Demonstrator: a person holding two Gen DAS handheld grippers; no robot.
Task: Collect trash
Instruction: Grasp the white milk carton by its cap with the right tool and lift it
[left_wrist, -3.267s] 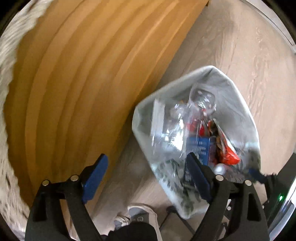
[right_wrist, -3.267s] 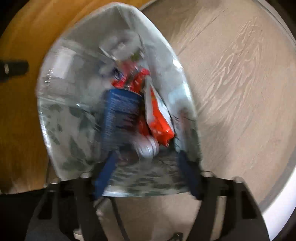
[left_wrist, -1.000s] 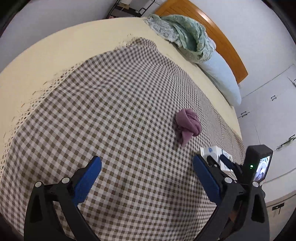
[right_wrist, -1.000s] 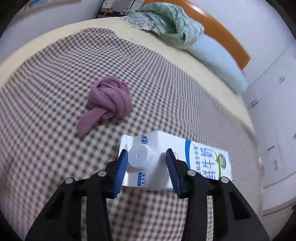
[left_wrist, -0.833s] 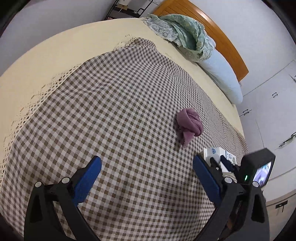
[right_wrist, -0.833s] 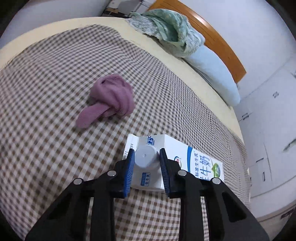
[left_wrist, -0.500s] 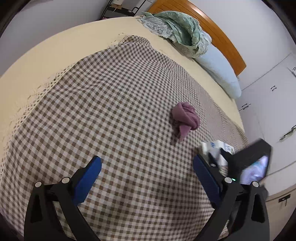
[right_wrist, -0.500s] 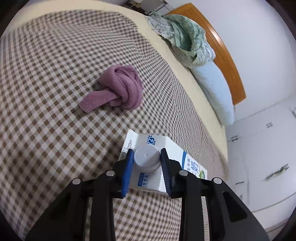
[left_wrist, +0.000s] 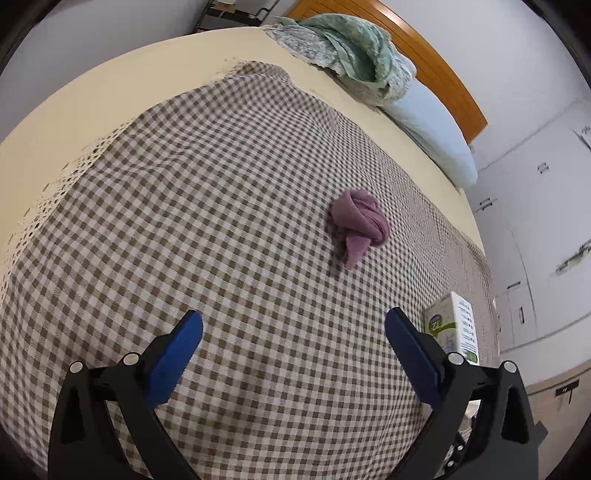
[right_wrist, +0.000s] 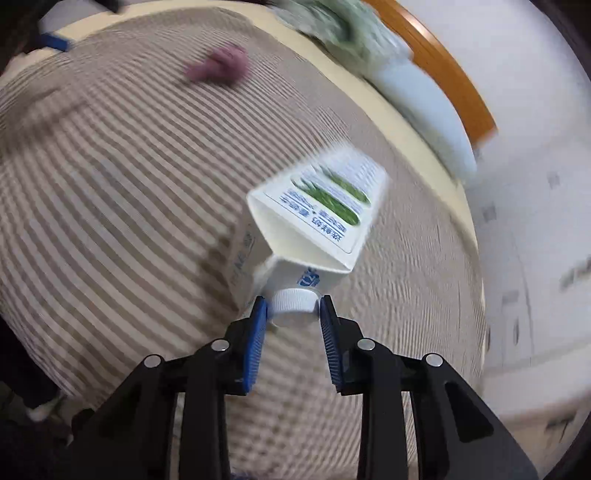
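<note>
One milk carton (right_wrist: 314, 218) now hangs clear of the checked bedspread (left_wrist: 221, 221) (a second ago it lay flat), its white cap (right_wrist: 293, 301) pinched by the right gripper (right_wrist: 293, 314); the left gripper (left_wrist: 293, 336) stays spread wide, empty.

— Cloth (left_wrist: 229, 229) spread over bed (left_wrist: 110, 92); rag (left_wrist: 360, 221) lying on it, right of middle.

— And nearer the right edge?

— Carton (right_wrist: 317, 221) there, off the cloth, cap (right_wrist: 293, 301) clamped in right gripper (right_wrist: 293, 325). Left gripper (left_wrist: 293, 343) over bare cloth, apart from rag.

— Far end?

— Blanket (left_wrist: 347, 51) heaped beside pillow (left_wrist: 432, 133), headboard (left_wrist: 436, 62) behind both.
</note>
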